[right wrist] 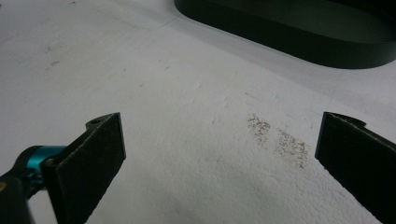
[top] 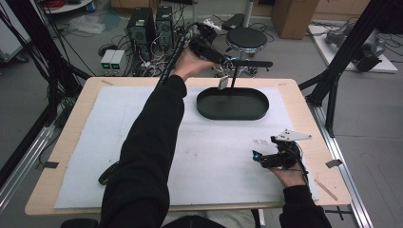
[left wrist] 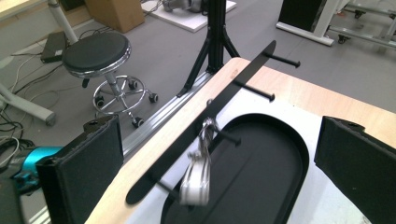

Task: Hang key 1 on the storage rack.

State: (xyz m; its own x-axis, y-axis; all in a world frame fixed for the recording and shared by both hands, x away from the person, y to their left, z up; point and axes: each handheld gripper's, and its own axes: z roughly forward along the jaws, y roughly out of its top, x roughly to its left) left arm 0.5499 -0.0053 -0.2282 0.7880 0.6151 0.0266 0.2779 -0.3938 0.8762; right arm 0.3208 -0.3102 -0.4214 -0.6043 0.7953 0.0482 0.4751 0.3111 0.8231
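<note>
One keyring (left wrist: 198,175) hanging on peg of black hook rack (left wrist: 205,126), above far rim of oval tray (top: 233,114) near table's far edge. Left gripper (top: 216,57) jaws wide, nothing between, apparently released. Right gripper (top: 268,156) agape, idle near right edge.

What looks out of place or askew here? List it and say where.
Little stands out. The keys dangle from a peg of the black rack over the black tray and look blurred, as if swinging. A brownish smudge stains the white mat ahead of the open right tongs. Nothing appears spilled or broken.
</note>
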